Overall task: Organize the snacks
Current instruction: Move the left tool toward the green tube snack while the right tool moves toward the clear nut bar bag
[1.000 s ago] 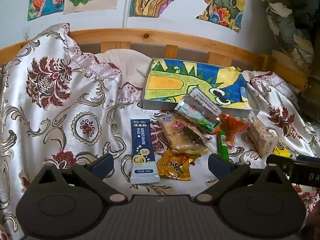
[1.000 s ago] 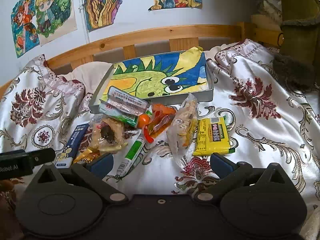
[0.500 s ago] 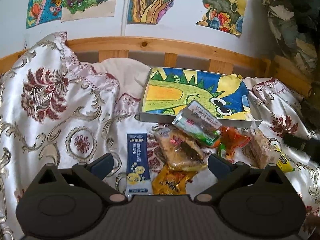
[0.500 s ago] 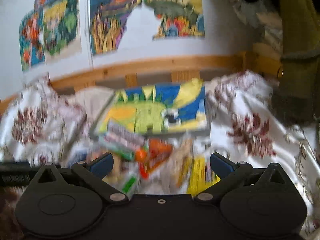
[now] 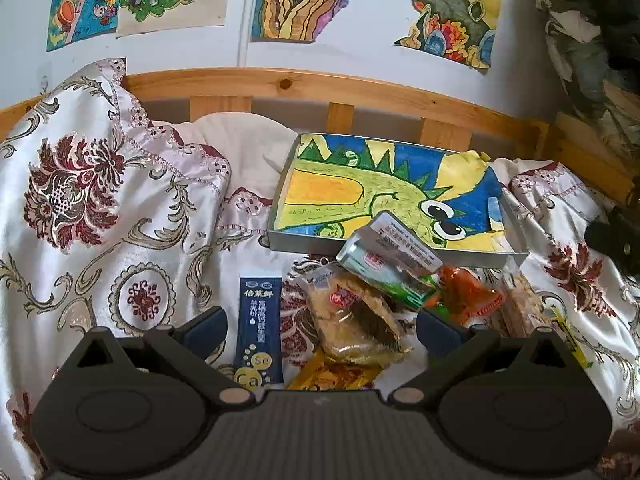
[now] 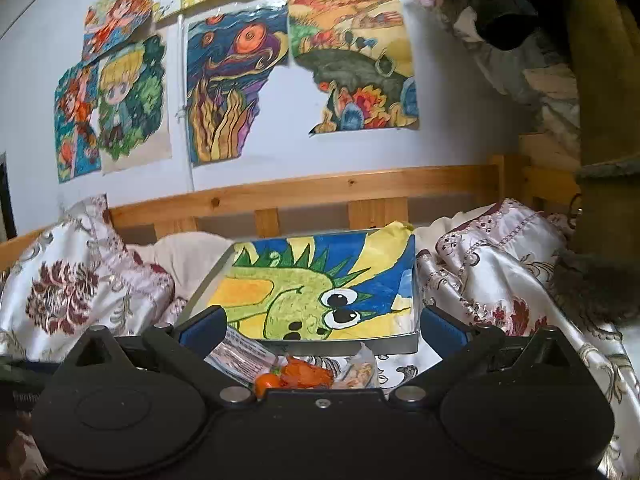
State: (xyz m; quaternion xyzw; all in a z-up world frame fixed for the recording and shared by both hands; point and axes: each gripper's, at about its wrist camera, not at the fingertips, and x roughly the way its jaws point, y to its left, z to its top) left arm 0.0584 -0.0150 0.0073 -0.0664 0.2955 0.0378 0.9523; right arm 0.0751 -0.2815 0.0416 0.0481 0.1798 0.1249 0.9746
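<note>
Left wrist view: the left hand-held gripper (image 5: 322,330) hangs wide open and empty over a heap of snack packets on the floral satin bedspread (image 5: 100,216), among them a dark blue stick sachet (image 5: 259,320) and a clear-wrapped pastry (image 5: 352,320). Just behind sits a shallow grey tray lined with a dinosaur drawing (image 5: 384,196). The right hand-held gripper (image 6: 322,330) is equally wide open, holding nothing, before that tray (image 6: 320,292).
</note>
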